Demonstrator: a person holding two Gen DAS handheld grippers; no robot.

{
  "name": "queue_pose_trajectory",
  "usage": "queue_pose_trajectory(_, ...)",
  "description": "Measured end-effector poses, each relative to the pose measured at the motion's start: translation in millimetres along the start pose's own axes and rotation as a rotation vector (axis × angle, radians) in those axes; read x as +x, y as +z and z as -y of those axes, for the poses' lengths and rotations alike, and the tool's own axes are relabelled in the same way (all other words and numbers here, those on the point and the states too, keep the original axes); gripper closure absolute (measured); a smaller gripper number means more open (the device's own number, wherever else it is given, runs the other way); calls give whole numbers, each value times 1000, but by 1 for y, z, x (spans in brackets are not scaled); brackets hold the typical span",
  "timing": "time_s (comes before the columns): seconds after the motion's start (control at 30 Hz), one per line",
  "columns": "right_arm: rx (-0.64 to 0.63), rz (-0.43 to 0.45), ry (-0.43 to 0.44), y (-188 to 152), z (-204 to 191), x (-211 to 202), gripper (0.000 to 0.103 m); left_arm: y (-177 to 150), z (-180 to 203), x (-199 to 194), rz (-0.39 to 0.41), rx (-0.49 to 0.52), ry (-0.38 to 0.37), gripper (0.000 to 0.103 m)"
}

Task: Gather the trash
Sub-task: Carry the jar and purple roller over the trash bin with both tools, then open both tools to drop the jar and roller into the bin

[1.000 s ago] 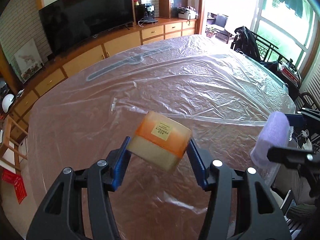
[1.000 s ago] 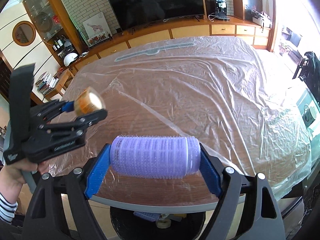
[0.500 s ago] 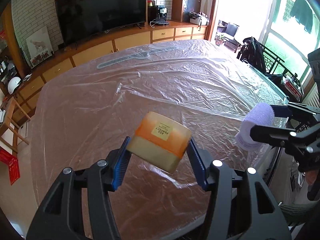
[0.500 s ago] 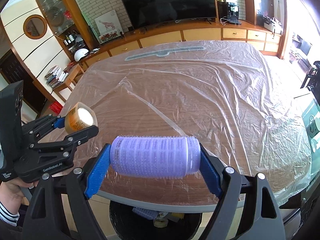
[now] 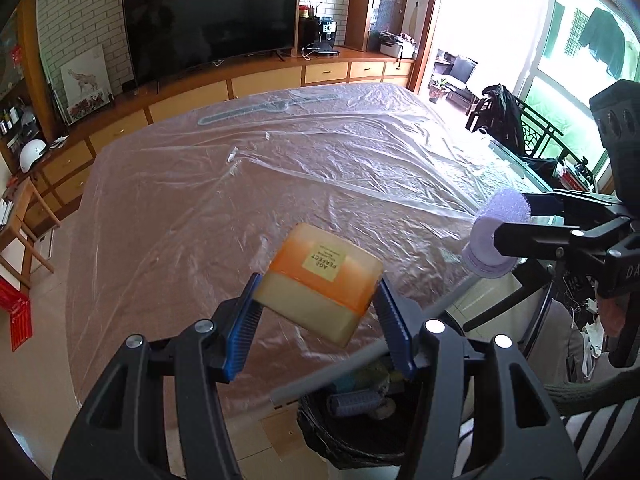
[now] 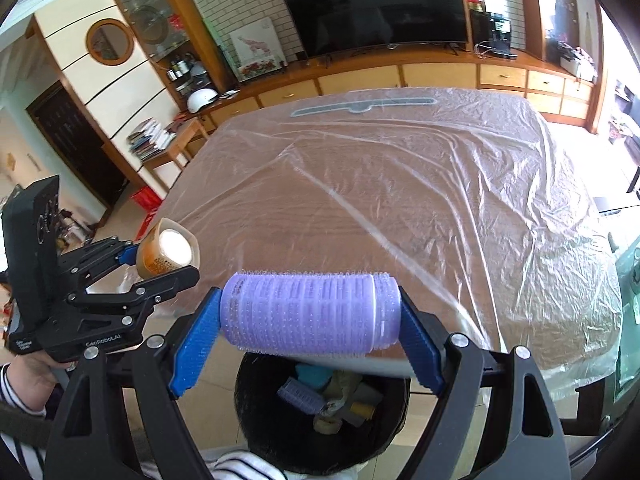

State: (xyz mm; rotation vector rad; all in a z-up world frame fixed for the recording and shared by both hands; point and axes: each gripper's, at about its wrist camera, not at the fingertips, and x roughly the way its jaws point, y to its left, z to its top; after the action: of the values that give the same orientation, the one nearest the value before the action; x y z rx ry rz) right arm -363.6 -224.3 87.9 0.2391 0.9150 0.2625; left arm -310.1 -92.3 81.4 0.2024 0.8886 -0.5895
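Left tongs (image 5: 318,312) around "AGE PERFECT" jar (image 5: 320,280)

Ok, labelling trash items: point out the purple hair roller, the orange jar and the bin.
purple hair roller (image 6: 310,312), right wrist view, bristly side.
orange jar (image 5: 320,278), left wrist view, front face.
bin (image 6: 256,412), right wrist view, inner wall.

Two grippers – left (image 5: 318,334), right (image 6: 310,342). One orange jar (image 5: 320,280), one held purple hair roller (image 6: 310,314), one black bin (image 6: 256,412), one table (image 6: 420,208) – one television (image 5: 212,20).
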Motion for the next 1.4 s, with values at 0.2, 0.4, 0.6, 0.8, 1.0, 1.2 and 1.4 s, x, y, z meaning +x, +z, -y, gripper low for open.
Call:
queue_pose_trajectory(0.2, -41, -29, 20, -19, -6, -13, 22, -18, 13, -17, -3, 10, -12, 47)
queue_pose_trajectory(0.4, -48, -77, 40, -41, -8, -15, 22, -38, 32, -27, -22, 37, -28, 47)
queue_pose_trajectory(0.6, -66, -116, 24, -61, -11, -10, 22, -59, 50, -24, -69, 77, -51, 47)
queue_pose_trajectory(0.8, -70, -151, -26, -76, -9, 7, 22, -78, 57, -5, -129, 103, -62, 47)
queue_pose_trajectory(1.0, -63, -189, -71, -86, -10, 34, 22, -92, 63, 18, -182, 144, -60, 47)
queue_pose_trajectory(1.2, -35, -208, -91, -90, -8, 58, 22, -99, 65, 42, -222, 170, -52, 47)
queue_pose_trajectory(1.4, -2, -217, -112, -93, -2, 72, 22, -102, 63, 58, -245, 174, -46, 47)
